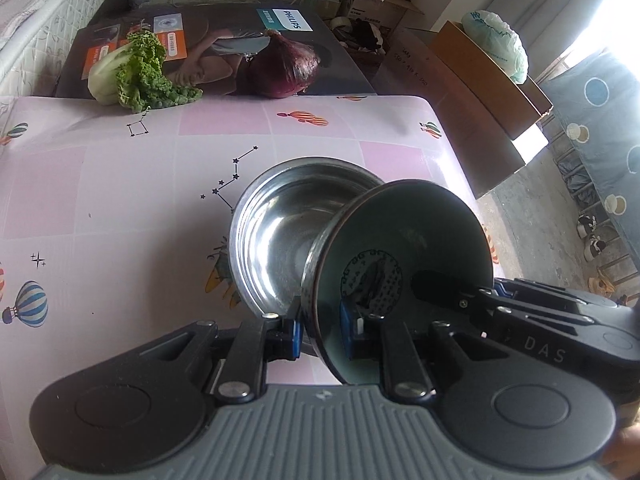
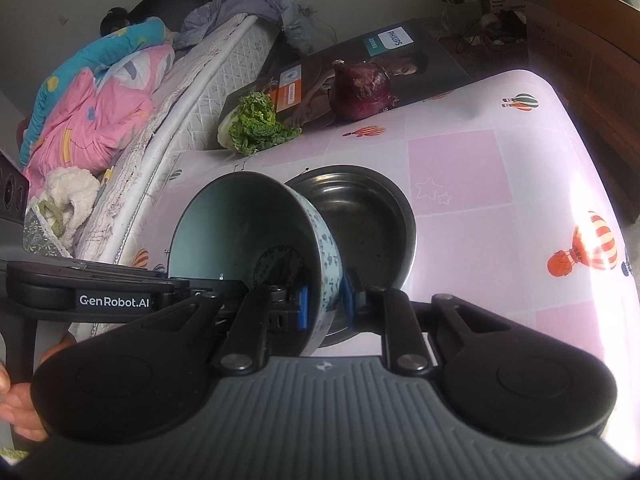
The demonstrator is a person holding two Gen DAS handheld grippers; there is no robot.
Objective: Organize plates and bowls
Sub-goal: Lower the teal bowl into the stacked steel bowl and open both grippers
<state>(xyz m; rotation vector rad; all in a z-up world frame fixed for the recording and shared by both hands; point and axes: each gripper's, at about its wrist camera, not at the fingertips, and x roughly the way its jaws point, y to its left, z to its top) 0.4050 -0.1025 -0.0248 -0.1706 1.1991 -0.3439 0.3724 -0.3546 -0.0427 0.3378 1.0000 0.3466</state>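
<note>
A pale blue ceramic bowl (image 1: 404, 240) with a dark patterned centre is held tilted above the table, and both grippers clamp its rim from opposite sides. My left gripper (image 1: 320, 332) is shut on its near rim. My right gripper (image 2: 326, 304) is shut on the bowl (image 2: 240, 224) as well, and its fingers also show in the left wrist view (image 1: 440, 288). A steel bowl (image 1: 288, 232) stands upright on the table just behind and under the blue bowl; it also shows in the right wrist view (image 2: 360, 216).
The table has a pink cloth (image 1: 120, 200) with balloon prints. A leafy cabbage (image 1: 136, 72) and a red onion (image 1: 284, 66) lie at its far edge against a Philips box (image 1: 224, 28). A bed (image 2: 120, 112) is left, cardboard boxes (image 1: 480, 92) right.
</note>
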